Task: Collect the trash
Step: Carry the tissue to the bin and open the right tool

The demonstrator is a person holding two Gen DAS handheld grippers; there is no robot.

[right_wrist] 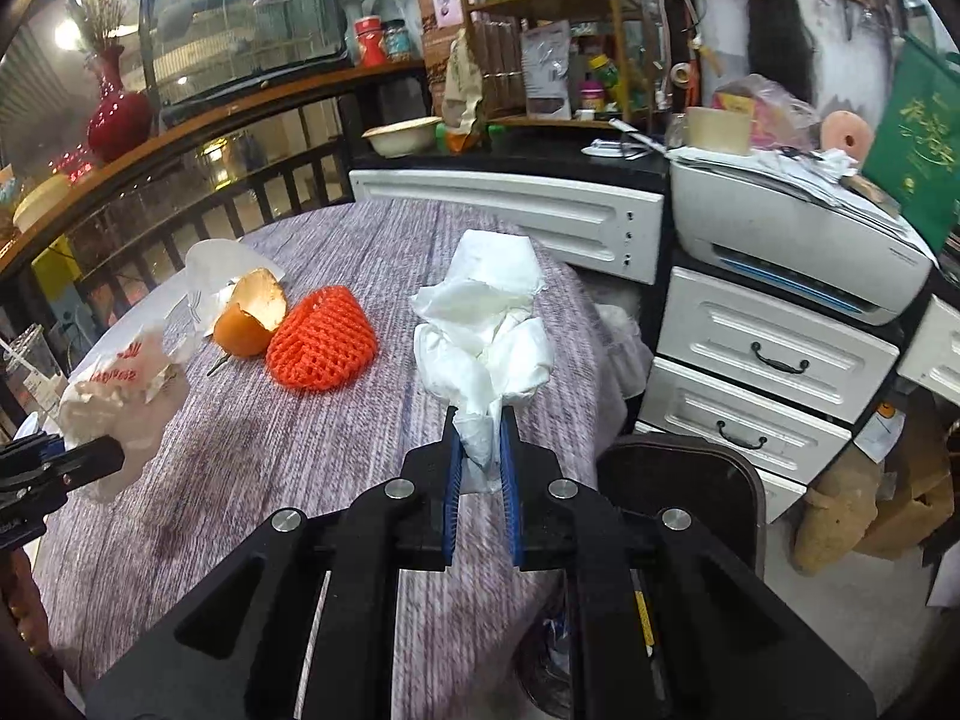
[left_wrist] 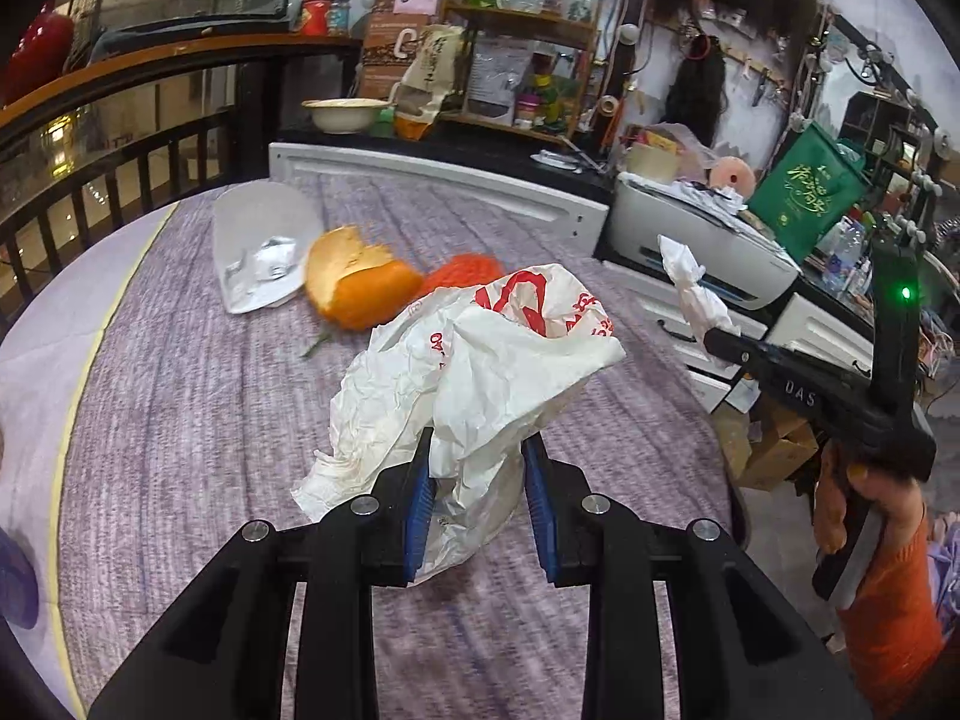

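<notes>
Left wrist view: a crumpled white plastic bag [left_wrist: 480,360] is clamped between the blue pads of the left gripper [left_wrist: 477,450] above the grey tablecloth [left_wrist: 180,420]. A white tissue wad [right_wrist: 486,330] is pinched in the nearly closed right gripper [right_wrist: 480,426]. Farther off, an orange peel [left_wrist: 354,288], a red foam net [right_wrist: 324,339] and what appears to be a white wrapper [left_wrist: 258,246] are seen lying on the cloth.
</notes>
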